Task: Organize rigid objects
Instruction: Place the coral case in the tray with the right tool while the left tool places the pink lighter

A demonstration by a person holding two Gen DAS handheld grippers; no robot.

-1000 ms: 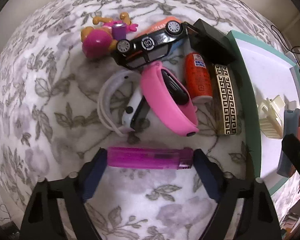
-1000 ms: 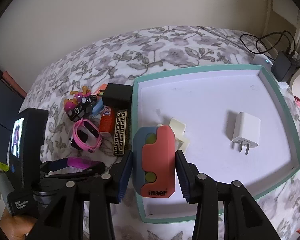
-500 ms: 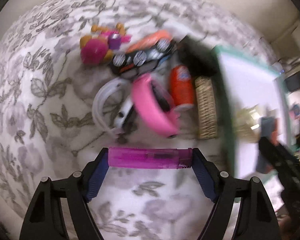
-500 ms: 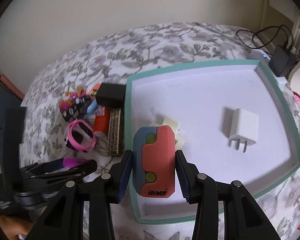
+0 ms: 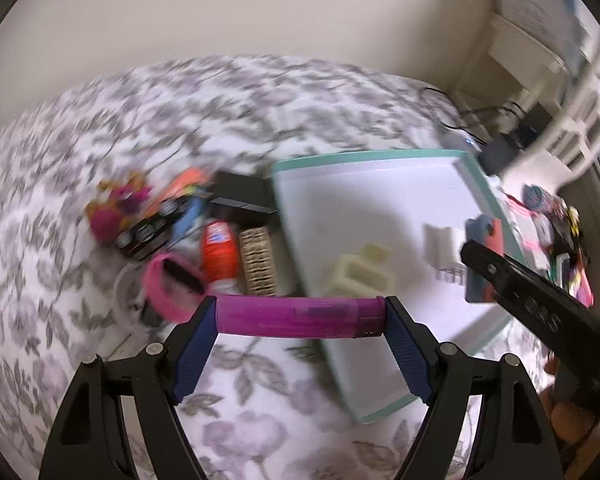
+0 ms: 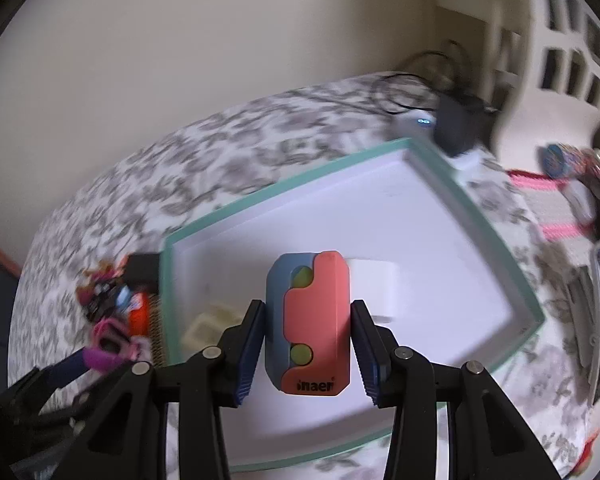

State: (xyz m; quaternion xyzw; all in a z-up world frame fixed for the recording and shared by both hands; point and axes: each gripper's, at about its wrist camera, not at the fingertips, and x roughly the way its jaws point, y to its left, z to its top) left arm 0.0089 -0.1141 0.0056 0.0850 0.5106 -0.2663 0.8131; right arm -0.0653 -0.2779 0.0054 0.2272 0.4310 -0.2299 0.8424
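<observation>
My left gripper [image 5: 300,316] is shut on a purple lighter [image 5: 300,316], held end to end and lifted above the floral cloth near the left rim of the teal-rimmed white tray [image 5: 380,160]. My right gripper [image 6: 307,320] is shut on a blue and coral case [image 6: 308,320] marked "inaer", held over the tray [image 6: 284,188]. In the tray lie a white charger plug [image 6: 374,280] and a cream plastic piece [image 5: 360,272]. The right gripper with its case [image 5: 484,236] shows at the right of the left wrist view.
Left of the tray sits a blurred pile: a pink toy figure [image 5: 108,212], a black toy car [image 5: 148,232], a pink band [image 5: 168,284], an orange tube [image 5: 220,256], a patterned bar [image 5: 258,264] and a black box [image 5: 244,196]. Cables and a black adapter [image 6: 456,128] lie behind the tray.
Both grippers rose and swung right toward the tray with their loads. The lighter has left the cloth. The case now hangs deeper over the tray, near the white plug.
</observation>
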